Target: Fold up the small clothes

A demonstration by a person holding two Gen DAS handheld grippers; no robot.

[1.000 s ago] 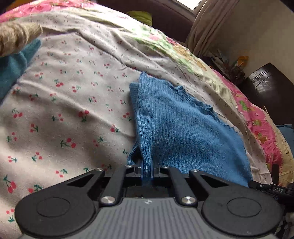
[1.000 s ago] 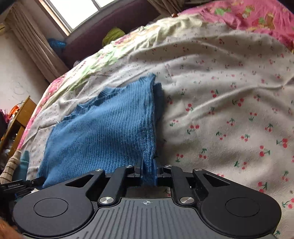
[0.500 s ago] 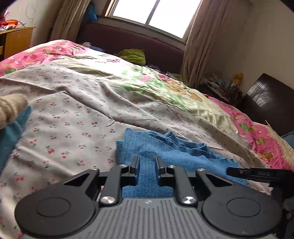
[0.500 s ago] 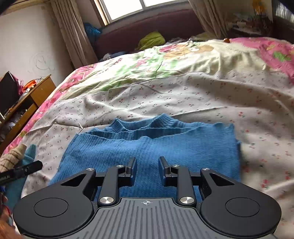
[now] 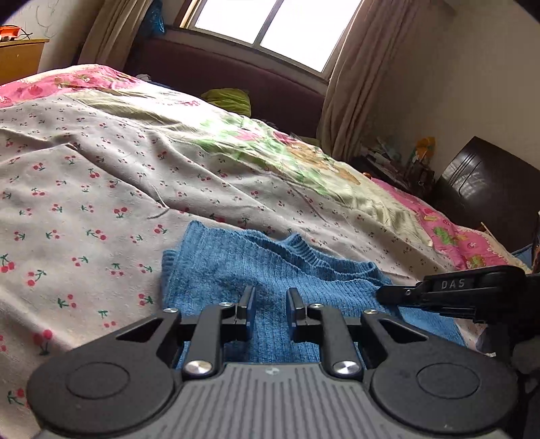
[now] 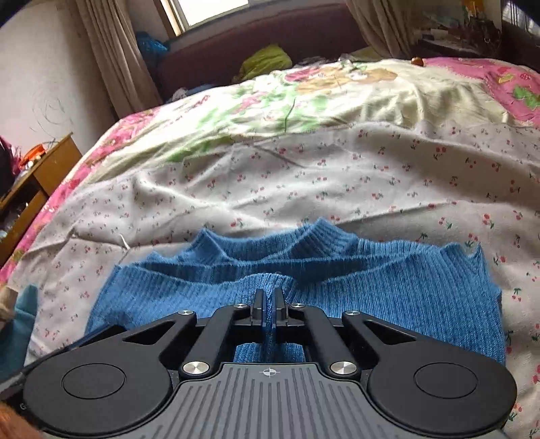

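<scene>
A: Writing legible? Gripper states?

B: "DAS" on the right gripper (image 5: 449,293), seen from the left wrist. Left gripper (image 5: 269,305): jaws parted, nothing between them. Right gripper (image 6: 269,305): jaws nearly together; grip on the knit, cannot tell.

A: Garment?

B: Blue knit sweater (image 6: 388,290), folded, flat on the cherry-print sheet (image 6: 337,189), directly under both grippers. Beyond: floral quilt (image 6: 303,98), green cloth (image 6: 266,60), window (image 5: 270,30).
</scene>
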